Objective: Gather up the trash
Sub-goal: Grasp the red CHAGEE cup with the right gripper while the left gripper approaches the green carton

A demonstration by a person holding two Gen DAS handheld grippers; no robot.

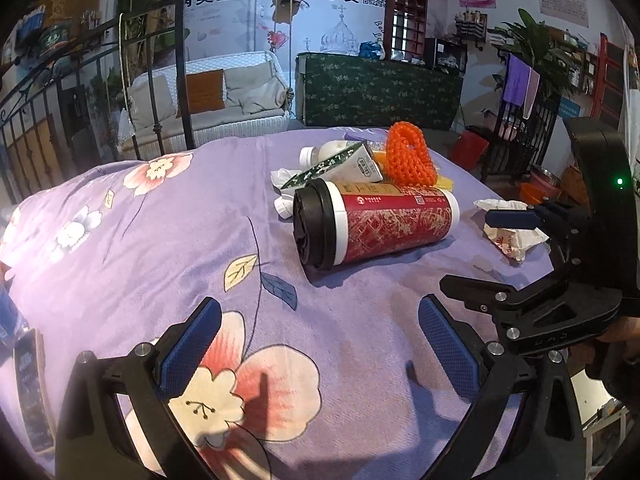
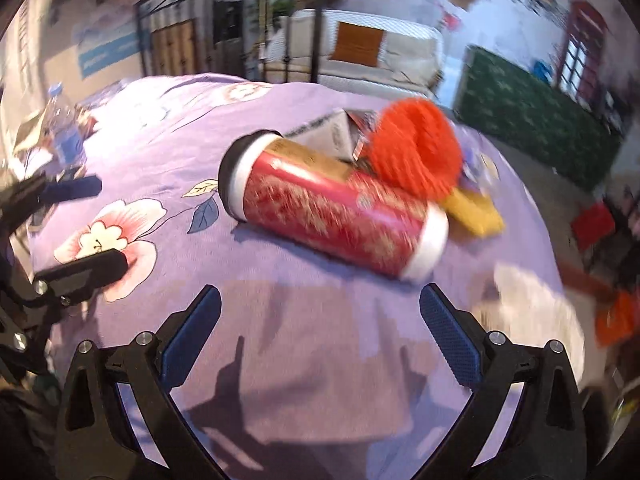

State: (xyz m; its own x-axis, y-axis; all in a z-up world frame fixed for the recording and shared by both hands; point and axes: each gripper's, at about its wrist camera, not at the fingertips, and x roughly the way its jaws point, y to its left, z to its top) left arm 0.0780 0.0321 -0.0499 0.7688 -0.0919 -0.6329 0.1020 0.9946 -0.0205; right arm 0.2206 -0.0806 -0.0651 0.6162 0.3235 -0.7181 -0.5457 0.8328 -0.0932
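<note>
— Looking through the right wrist view, most of it is smeared by blur: the carton's print cannot be read, and a pale patch at the right edge could be paper, though I cannot tell.

— The left wrist view is sharper. That patch is a crumpled paper wrapper [image 1: 510,234], partly hidden behind the right gripper [image 1: 476,254], which enters from the right edge with only its blue upper pad and black lower finger in sight.

— How do the jaws stand?

— Both spread wide, nothing between them. The left gripper [image 1: 320,344] hovers low over the purple floral bedspread [image 1: 120,240], just short of the red paper cup [image 1: 372,224]. The right gripper [image 2: 320,340] sits likewise, near the cup's white base.

— Count the trash.

— One cup, lying on its side, black lid toward the left gripper. One milk carton [image 1: 344,164] leaning behind it, touching it. One white plastic bottle [image 1: 324,152] behind the carton, half hidden. One orange crocheted piece [image 1: 410,156] propped upright against the cup. One yellow item [image 2: 476,212] beneath that, mostly covered. One wad of tissue [image 1: 286,190], with the carton in front of it. A water bottle [image 2: 64,128] stands well apart, cut off in the left wrist view.
</note>
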